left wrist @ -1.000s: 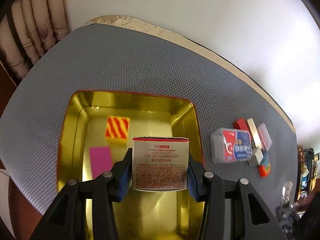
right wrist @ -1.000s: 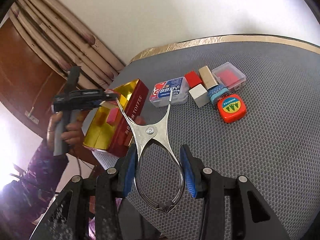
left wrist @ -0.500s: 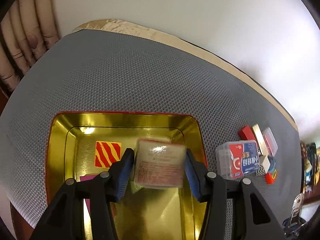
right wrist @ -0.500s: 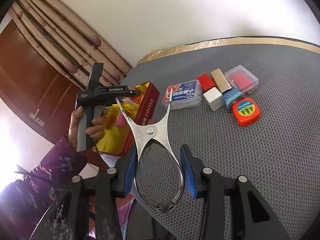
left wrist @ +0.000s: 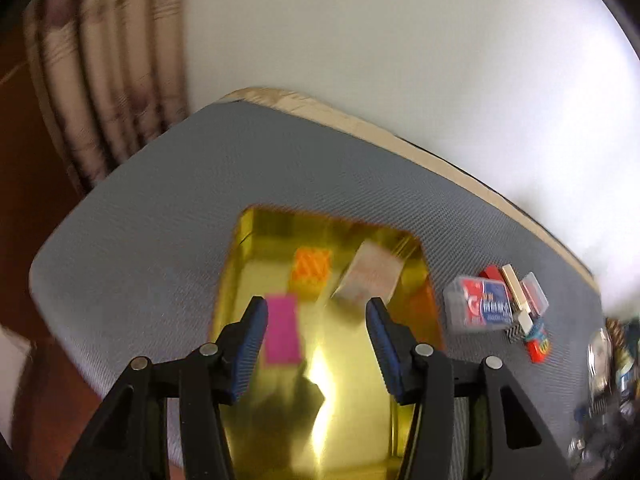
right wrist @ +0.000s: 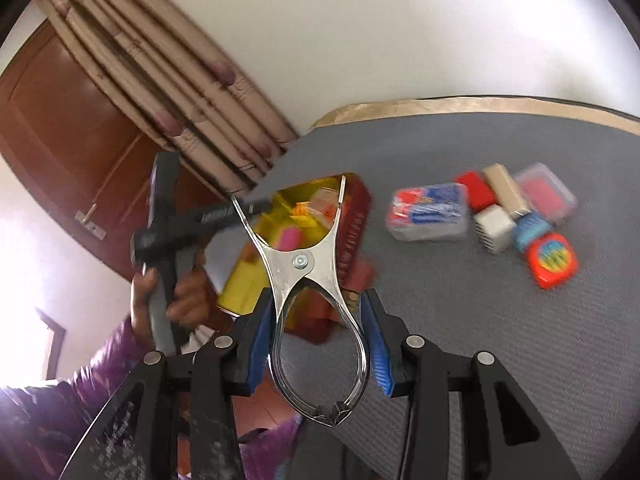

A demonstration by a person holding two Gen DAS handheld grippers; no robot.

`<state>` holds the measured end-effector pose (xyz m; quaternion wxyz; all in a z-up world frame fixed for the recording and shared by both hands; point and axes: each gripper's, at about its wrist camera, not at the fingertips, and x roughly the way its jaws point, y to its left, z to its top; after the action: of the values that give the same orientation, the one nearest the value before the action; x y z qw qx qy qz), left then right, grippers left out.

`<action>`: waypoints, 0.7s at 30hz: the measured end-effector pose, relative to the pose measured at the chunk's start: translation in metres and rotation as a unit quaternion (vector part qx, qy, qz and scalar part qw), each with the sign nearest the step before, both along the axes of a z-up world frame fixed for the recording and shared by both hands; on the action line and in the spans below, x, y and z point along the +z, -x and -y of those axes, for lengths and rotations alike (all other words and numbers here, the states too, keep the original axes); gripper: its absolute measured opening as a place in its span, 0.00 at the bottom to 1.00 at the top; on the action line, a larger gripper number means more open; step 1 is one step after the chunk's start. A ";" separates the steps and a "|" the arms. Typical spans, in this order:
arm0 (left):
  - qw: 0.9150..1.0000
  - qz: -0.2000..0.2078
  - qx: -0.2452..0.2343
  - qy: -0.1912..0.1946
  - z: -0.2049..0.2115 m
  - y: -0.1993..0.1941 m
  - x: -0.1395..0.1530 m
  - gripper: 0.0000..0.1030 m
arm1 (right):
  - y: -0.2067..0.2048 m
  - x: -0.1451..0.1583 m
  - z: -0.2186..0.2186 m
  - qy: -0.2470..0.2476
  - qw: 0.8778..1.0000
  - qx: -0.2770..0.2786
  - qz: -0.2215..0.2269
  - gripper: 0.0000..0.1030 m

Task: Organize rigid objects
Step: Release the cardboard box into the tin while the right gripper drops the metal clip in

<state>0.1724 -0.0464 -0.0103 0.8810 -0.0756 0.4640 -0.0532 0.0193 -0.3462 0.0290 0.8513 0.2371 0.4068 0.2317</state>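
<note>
My left gripper (left wrist: 317,312) is open and empty above the gold tin (left wrist: 240,264). A white printed box (left wrist: 370,276) lies tilted in the tin's far right corner, beside an orange striped block (left wrist: 311,270) and a pink card (left wrist: 282,330). My right gripper (right wrist: 318,312) is shut on metal tongs (right wrist: 304,264), held above the grey mat (right wrist: 500,340). The tin (right wrist: 352,216) and my left gripper (right wrist: 256,207) show beyond the tongs in the right wrist view.
Right of the tin lies a clear case with a blue and red label (left wrist: 478,306) (right wrist: 428,210), a red block (right wrist: 474,190), a beige bar (right wrist: 504,190), a white cube (right wrist: 494,228), a clear pink case (right wrist: 546,194) and a red-orange tape measure (right wrist: 552,258). The table edge and a curtain (left wrist: 108,80) are at left.
My left gripper opened and let go of the white box, which dropped into the tin; the gripper pulled back. My right gripper with the tongs moved a little towards the tin.
</note>
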 end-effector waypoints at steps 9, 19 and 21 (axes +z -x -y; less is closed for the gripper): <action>0.993 -0.019 0.107 0.035 -0.077 0.072 -0.020 0.51 | -0.060 -0.006 -0.079 -0.013 0.997 0.067 -0.025 0.39; 0.995 0.013 0.095 0.008 -0.068 0.083 -0.016 0.51 | -0.118 -0.049 -0.137 0.034 0.992 0.078 -0.098 0.39; 0.997 0.007 0.083 0.004 -0.063 0.081 -0.018 0.51 | -0.126 -0.056 -0.141 0.044 0.991 0.072 -0.108 0.39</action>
<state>0.0911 0.0170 -0.0283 0.8851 -0.1170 0.4501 0.0177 0.1452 -0.2048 -0.0275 0.7931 0.1936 0.5219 0.2473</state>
